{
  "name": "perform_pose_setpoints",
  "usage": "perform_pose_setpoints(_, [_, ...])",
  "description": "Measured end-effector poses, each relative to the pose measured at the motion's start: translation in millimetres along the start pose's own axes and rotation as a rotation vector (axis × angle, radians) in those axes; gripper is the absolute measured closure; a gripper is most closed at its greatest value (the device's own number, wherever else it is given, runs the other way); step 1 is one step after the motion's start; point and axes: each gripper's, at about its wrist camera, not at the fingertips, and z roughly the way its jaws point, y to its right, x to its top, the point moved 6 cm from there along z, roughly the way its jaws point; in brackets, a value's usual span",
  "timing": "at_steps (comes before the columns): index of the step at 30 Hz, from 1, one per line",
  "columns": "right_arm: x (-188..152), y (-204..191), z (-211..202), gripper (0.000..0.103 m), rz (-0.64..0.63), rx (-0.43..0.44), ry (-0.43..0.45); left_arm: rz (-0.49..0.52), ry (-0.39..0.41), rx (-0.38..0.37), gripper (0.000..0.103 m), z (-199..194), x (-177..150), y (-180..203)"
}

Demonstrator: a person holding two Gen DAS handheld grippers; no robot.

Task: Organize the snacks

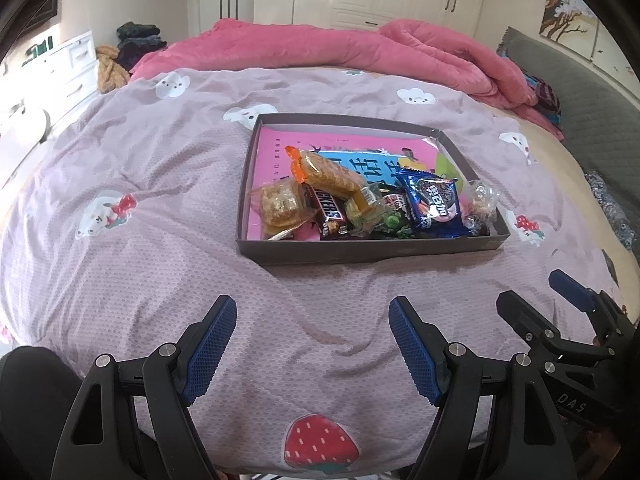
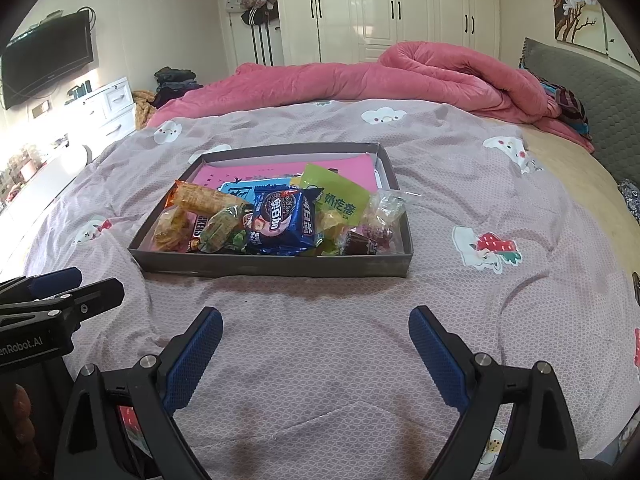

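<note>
Already the snacks (image 1: 360, 204) lie heaped in the box (image 1: 372, 246) on the bed (image 1: 160, 240), straight ahead of both grippers. Left gripper (image 1: 312, 346) and right gripper (image 2: 316, 354) hover with fingers wide, empty, about equally near.

left gripper (image 1: 312, 312): jaws wide, empty | box (image 1: 372, 249): snacks (image 1: 360, 204) inside (piled) | on bedspread (image 1: 140, 184)
</note>
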Motion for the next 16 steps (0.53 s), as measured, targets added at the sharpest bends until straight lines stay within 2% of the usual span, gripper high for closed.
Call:
perform_pose_setpoints(7, [1, 5, 4, 0.008, 0.018, -0.002, -0.001, 0.011, -0.004, 0.007, 0.023, 4, 0, -1])
perform_pose_setpoints(9, [3, 10, 7, 0.005, 0.038, -0.006, -0.002, 0.009, -0.017, -0.017, 0.023, 8, 2, -2])
perform_pose_setpoints(13, [14, 47, 17, 0.002, 0.125, -0.052, 0.004, -0.008, 0.020, 0.002, 0.023, 15, 22, -26])
perform_pose_setpoints(16, [31, 97, 29, 0.002, 0.203, -0.156, 0.013, -0.091, 0.077, 0.073, 0.023, 22, 53, -73])
